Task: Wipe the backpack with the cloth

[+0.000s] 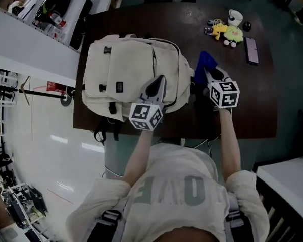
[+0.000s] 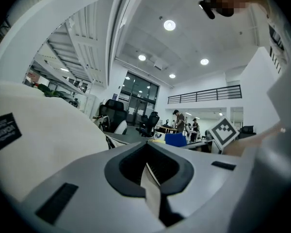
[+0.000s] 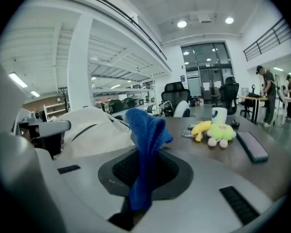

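A cream backpack (image 1: 126,72) lies flat on the dark brown table (image 1: 252,105), its black label (image 2: 2,132) at the far left of the left gripper view. My left gripper (image 1: 156,87) rests on the bag's right side. Its jaws are shut, with a thin cream strip (image 2: 151,191) of the bag pinched between them. My right gripper (image 1: 210,74) hovers just right of the backpack, shut on a blue cloth (image 1: 206,62). In the right gripper view the cloth (image 3: 145,135) stands up out of the jaws, with the backpack (image 3: 94,127) to its left.
Yellow and green plush toys (image 1: 230,33), a white mug (image 1: 235,16) and a dark phone (image 1: 252,50) lie at the table's far right. White shelving (image 1: 45,14) runs along the left. The table's near edge is just in front of the person.
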A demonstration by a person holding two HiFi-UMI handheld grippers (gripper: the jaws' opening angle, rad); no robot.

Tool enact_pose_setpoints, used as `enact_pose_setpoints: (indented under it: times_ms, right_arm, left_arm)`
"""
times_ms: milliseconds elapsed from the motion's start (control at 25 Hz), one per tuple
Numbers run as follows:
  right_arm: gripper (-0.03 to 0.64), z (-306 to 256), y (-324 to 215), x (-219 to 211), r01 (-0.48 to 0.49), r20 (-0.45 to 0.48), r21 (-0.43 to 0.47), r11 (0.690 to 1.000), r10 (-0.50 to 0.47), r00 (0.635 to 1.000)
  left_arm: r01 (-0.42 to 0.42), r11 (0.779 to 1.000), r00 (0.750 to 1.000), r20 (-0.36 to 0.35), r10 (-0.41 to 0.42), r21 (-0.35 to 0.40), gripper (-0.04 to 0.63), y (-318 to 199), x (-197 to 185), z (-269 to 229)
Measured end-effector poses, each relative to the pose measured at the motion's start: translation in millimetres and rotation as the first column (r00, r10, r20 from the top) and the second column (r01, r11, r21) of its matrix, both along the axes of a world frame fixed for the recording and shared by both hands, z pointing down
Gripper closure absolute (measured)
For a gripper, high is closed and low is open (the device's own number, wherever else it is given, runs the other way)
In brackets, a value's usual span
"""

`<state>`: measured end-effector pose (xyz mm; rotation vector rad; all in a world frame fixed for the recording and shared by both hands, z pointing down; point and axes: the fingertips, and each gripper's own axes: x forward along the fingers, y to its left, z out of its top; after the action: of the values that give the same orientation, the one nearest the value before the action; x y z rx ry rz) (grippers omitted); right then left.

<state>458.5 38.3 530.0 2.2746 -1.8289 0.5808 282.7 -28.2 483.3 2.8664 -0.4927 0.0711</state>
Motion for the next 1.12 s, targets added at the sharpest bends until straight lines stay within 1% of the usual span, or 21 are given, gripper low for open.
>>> enact_pose_setpoints:
  times_ms: [120,240,320,400,480,520,640,680,720,840,880,960,1120]
  right_arm:
    - [0.575,4,-45,30,0.058,-0.078,-0.066,0.996,-0.063,0.995]
    - [0.575,16,-94,43,0.134,-0.132,-0.145,0.98,-0.153,0.979]
    - [0.575,27,-125,38,0.201,-0.143,-0.183,0.962,-0.228,0.963]
    - [0.575,37,-151,23,0.288,-0.138,-0.21,0.935,-0.319,0.937]
    - [0.575,44,-170,4,0.374,-0.123,-0.215,0.902,-0.405,0.906]
    - [0.575,46,-175,-4,0.403,-0.112,-0.207,0.891,-0.431,0.895]
    - [0.575,48,-177,-13,0.449,-0.085,-0.177,0.876,-0.469,0.879]
    - [0.575,49,-175,-15,0.47,-0.085,-0.18,0.864,-0.49,0.868]
    - [0.575,50,-172,-18,0.496,-0.092,-0.195,0.846,-0.519,0.85]
    - [0.575,58,-157,-33,0.565,-0.144,-0.277,0.777,-0.615,0.776]
    - [0.575,59,-153,-37,0.571,-0.163,-0.297,0.765,-0.63,0.759]
    - [0.575,59,-148,-40,0.57,-0.19,-0.324,0.755,-0.642,0.743]
    - [0.575,58,-138,-42,0.567,-0.211,-0.345,0.748,-0.65,0.73]
  left_arm:
    - [0.008,1.0,1.0,0.008,-0.008,-0.009,0.592,-19,12,4]
    - [0.009,0.999,1.0,-0.003,-0.009,-0.03,0.592,-30,15,5]
    - [0.0,0.999,1.0,-0.005,0.0,-0.035,0.591,-31,15,7]
    - [0.002,0.999,1.0,-0.006,-0.003,-0.046,0.591,-33,15,8]
    - [0.011,0.998,1.0,-0.014,-0.012,-0.069,0.592,-37,15,9]
    - [0.013,0.997,1.0,-0.018,-0.015,-0.079,0.592,-39,15,10]
    - [0.017,0.996,1.0,-0.02,-0.019,-0.087,0.592,-41,15,13]
    - [0.018,0.996,1.0,-0.018,-0.019,-0.082,0.592,-41,15,13]
    - [0.017,0.997,1.0,-0.016,-0.018,-0.078,0.592,-42,15,13]
    - [0.014,0.997,1.0,-0.015,-0.015,-0.074,0.592,-42,15,15]
    - [0.014,0.997,1.0,-0.013,-0.015,-0.074,0.592,-42,14,15]
    - [0.012,0.997,1.0,-0.009,-0.013,-0.071,0.591,-42,14,16]
    - [0.008,0.998,1.0,0.003,-0.008,-0.057,0.592,-40,16,17]
